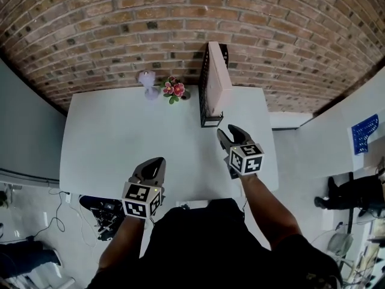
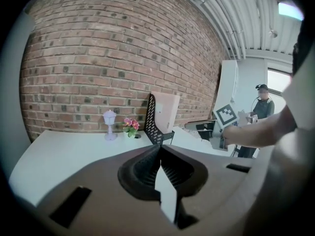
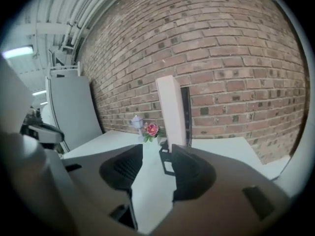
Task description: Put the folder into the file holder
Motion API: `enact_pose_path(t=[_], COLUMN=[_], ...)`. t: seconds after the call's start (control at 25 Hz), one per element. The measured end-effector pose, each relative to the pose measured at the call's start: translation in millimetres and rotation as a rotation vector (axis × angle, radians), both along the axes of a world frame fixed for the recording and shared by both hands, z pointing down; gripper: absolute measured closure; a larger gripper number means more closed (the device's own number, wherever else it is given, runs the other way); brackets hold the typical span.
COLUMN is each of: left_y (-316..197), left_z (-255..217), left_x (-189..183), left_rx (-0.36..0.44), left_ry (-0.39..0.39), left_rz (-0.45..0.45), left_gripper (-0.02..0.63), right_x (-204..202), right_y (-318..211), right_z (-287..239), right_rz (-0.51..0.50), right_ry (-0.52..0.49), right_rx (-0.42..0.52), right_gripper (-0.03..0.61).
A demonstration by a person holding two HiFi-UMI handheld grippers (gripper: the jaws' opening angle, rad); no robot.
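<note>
Folder (image 1: 219, 82) sits in holder (image 1: 204, 89); placing looks done. My right gripper (image 1: 229, 132) has jaws part-open, empty; left gripper (image 1: 157, 162) jaws together, empty. Next, I back away without knocking it.

White table (image 1: 120, 137) carries a black file holder (image 1: 204, 92), pink flowers (image 1: 175, 90) and a lantern (image 1: 147, 82) (tiny, white).

The table (image 1: 120, 131) has a smooth, matt white top, the wall (image 1: 120, 35) is rough red brick, the file holder (image 1: 205, 89) looks like black perforated metal, the folder (image 1: 218, 83) is matt pale card, and the left gripper (image 1: 155, 161) and right gripper (image 1: 231, 131) are matt grey-brown plastic with ribbed pads.
</note>
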State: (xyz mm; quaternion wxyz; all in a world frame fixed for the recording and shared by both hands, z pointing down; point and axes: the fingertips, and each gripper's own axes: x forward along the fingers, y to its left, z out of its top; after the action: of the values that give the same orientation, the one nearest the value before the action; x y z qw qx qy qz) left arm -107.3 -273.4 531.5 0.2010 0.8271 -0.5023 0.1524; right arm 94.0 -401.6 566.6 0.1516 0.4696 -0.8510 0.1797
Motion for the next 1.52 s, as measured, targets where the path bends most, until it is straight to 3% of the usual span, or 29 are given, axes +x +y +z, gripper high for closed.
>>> enact_pose_path(t=[0.32,0.48,0.96,1.52], left_y=[5,17,23,34], left_z=[-2,-3,-20,-30], left_x=[26,40,59,69], left_rx=[-0.001,-0.002,0.037,0.051], left_ry=[0.002,0.003,-0.009,-0.001], left_rz=[0.095,0.142,0.21,0.229], left_gripper=[0.609,0.609,0.609,0.609], right_x=[-5,-8,-6,8], right_y=[100,131,161,171], right_z=[-25,-39,-46,-54], right_rz=[-0.136,-0.182,-0.179,-0.127], right_ry=[-0.109,-0.061,0.007,-0.044], right_rx=[-0.053,-0.018,0.041,0.037], right_gripper=[0.541,0.574,0.575,0.575])
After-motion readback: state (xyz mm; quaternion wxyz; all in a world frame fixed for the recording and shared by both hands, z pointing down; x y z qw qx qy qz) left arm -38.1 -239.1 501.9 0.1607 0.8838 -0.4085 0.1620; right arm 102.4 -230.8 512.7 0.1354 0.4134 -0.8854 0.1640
